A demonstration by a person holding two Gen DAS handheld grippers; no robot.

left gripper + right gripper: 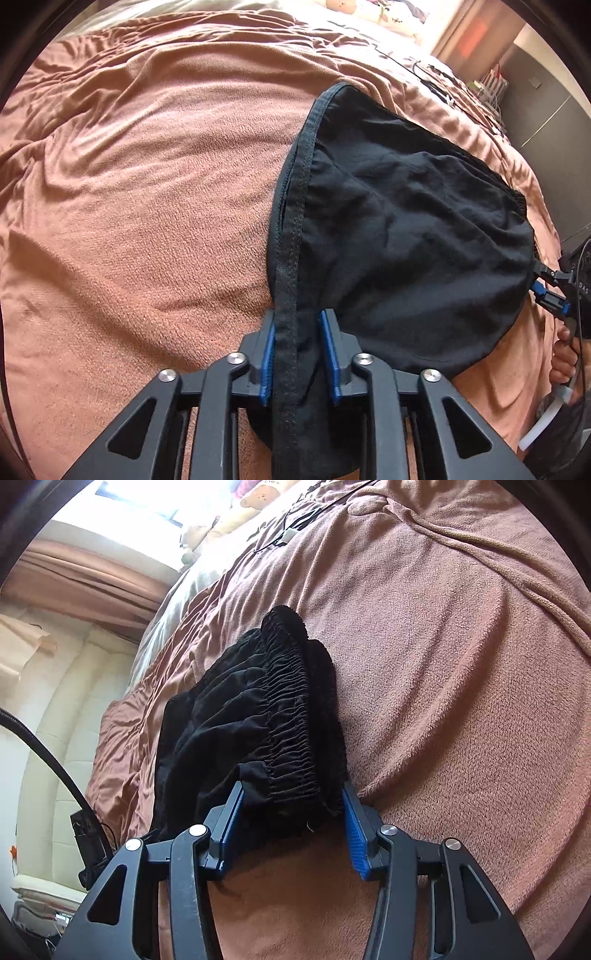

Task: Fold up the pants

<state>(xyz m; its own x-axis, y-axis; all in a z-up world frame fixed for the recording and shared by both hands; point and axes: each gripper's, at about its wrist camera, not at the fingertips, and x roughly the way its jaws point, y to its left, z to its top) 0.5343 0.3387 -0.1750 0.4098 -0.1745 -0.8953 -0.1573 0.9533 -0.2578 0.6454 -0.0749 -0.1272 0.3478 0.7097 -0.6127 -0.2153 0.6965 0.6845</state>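
With the black pants (406, 221) lying on the pink blanket (147, 221), the left gripper (297, 354) brackets the hem and the right gripper (291, 827) the waistband, pads not visibly pressing, so lifting now could drop the cloth.

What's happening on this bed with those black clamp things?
A person is folding black pants on a bed covered by a pinkish-brown blanket, using hand-held tongs instead of bare fingers. The left tongs straddle a seamed edge of the pants, with a visible gap beside the right pad. The right tongs straddle the gathered elastic waistband; whether they pinch it is unclear. The pants lie bunched, with no finished fold yet.
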